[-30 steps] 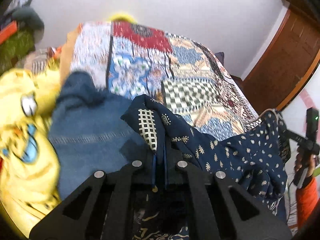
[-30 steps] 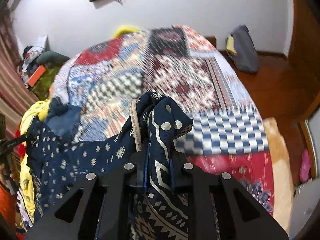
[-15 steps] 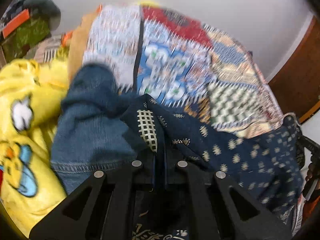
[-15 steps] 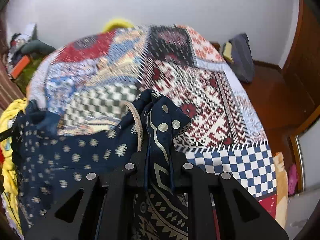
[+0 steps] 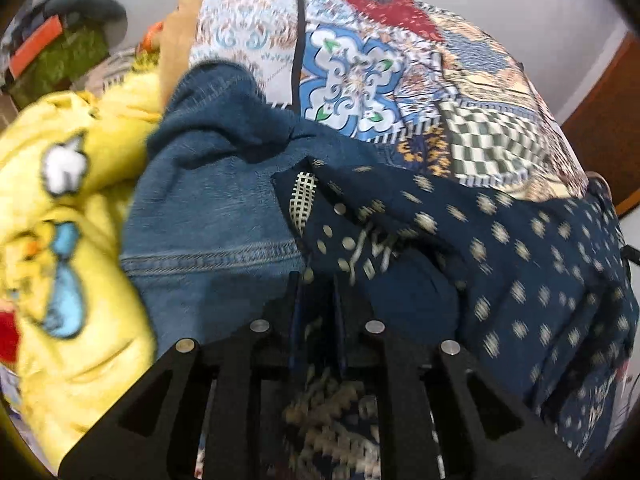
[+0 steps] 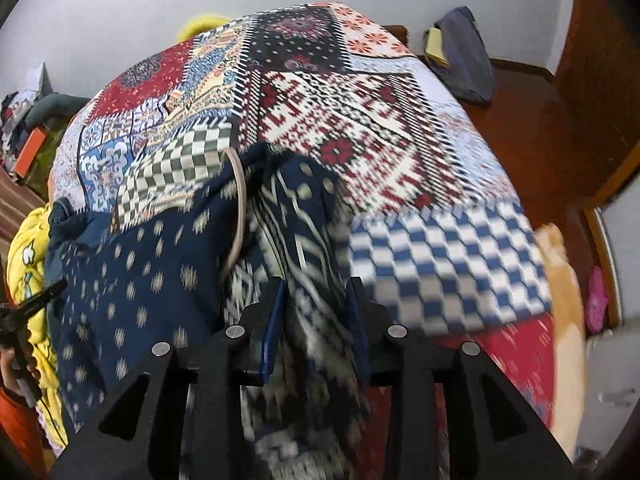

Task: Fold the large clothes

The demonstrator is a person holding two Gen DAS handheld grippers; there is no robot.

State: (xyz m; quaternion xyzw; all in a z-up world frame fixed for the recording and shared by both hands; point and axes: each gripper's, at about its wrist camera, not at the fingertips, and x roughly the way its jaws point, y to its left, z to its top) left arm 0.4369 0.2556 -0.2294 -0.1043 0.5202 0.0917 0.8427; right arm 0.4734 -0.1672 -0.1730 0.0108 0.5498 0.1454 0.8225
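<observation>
The soft navy printed garment (image 5: 500,248) lies rumpled across the near edge of the patchwork bedspread (image 6: 360,128). Both the left gripper (image 5: 316,284) and right gripper (image 6: 316,292) have just been opening, cloth loose between their jaws.

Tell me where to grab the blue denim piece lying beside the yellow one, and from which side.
Grip the denim garment at its stitched hem, coming from above. The hem lies exposed and fairly flat near the left gripper, while its right edge is covered by the navy patterned garment.
</observation>
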